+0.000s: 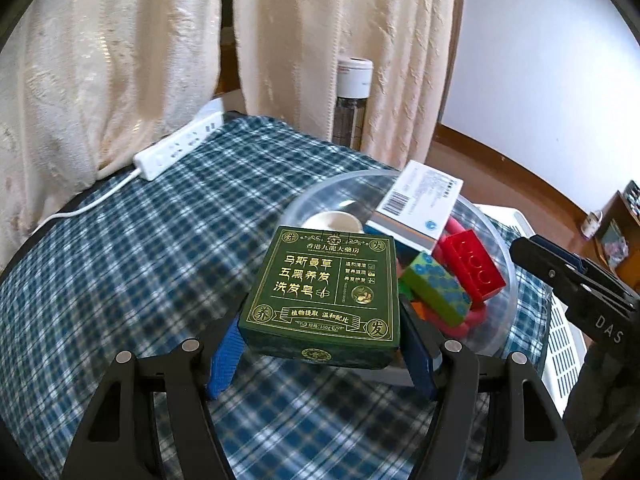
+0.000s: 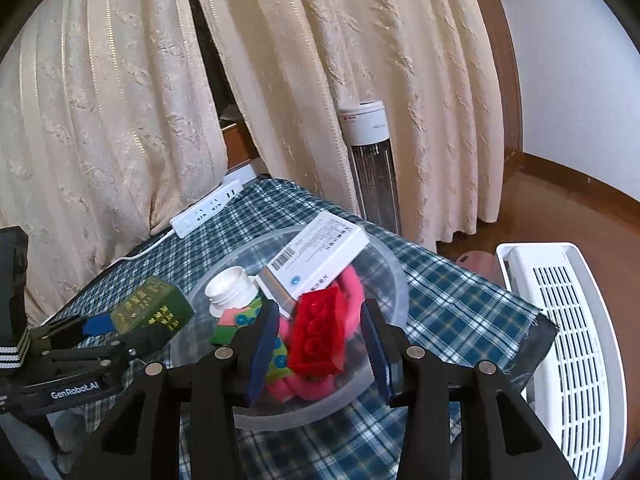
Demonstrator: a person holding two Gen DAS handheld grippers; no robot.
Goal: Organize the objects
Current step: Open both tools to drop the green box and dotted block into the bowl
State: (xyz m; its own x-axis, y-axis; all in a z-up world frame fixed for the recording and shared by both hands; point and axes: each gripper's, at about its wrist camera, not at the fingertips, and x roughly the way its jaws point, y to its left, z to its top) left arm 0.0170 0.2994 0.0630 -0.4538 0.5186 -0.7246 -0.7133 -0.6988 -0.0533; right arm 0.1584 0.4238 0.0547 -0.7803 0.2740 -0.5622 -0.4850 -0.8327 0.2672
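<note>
My left gripper (image 1: 322,344) is shut on a dark green box (image 1: 324,292) with gold lettering and holds it above the checked tablecloth, next to the clear plastic bowl (image 1: 496,236). The green box also shows in the right wrist view (image 2: 154,310). The bowl (image 2: 394,276) holds a red brick (image 2: 318,334), a white medicine box (image 2: 316,258), a white bottle (image 2: 232,286), a green brick (image 1: 436,294) and a pink ring (image 2: 352,284). My right gripper (image 2: 320,354) is open above the bowl, its fingers on either side of the red brick and apart from it.
A white power strip (image 1: 180,146) lies at the table's far left edge by the cream curtains. A white slatted basket (image 2: 568,340) stands off the table's right side. A tower heater (image 2: 372,164) stands behind the table.
</note>
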